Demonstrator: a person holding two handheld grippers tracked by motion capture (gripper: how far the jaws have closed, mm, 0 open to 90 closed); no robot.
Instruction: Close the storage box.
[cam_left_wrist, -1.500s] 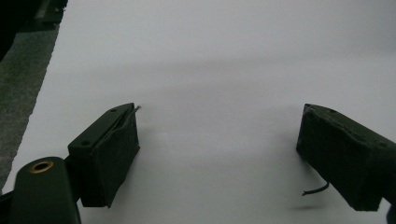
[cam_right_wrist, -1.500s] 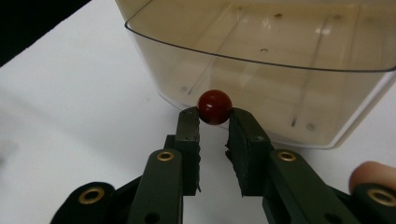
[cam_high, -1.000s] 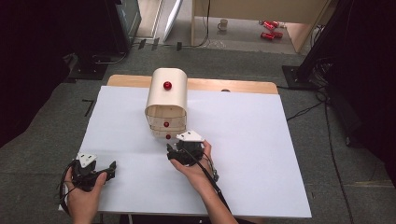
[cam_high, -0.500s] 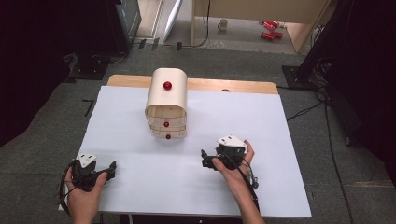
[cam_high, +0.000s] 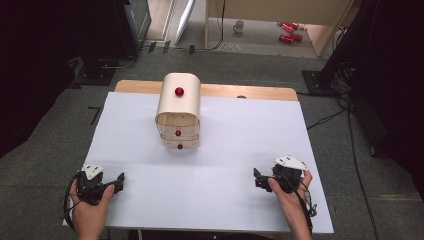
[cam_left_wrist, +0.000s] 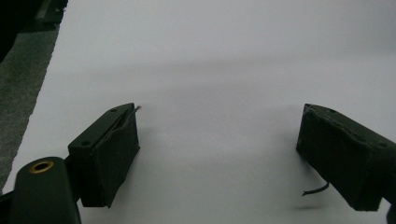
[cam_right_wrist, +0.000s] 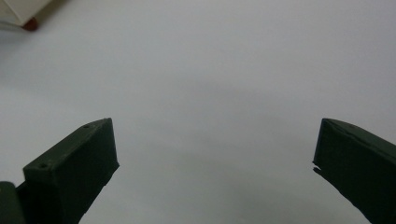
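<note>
A small wooden drawer chest (cam_high: 178, 111) with a rounded top and red knobs (cam_high: 179, 91) stands at the back middle of the white table (cam_high: 240, 130). Its drawers look closed. My left gripper (cam_high: 119, 180) rests at the front left corner, held in a hand, its jaws wide apart over bare white surface (cam_left_wrist: 215, 140). At the front right, my right gripper (cam_high: 257, 179) is open too, nothing between its fingers (cam_right_wrist: 74, 168). A corner of the chest with a red knob (cam_right_wrist: 30, 23) shows at the top left of the right gripper view.
The table's wooden back edge (cam_high: 250, 92) shows behind the white cover. Grey carpet surrounds the table, with cables (cam_high: 325, 119) at the right, a mug (cam_high: 239, 25) and red cans (cam_high: 287, 31) on the floor far behind.
My right gripper has drawn back from the chest's front to the front right of the table. The left gripper has stayed put.
</note>
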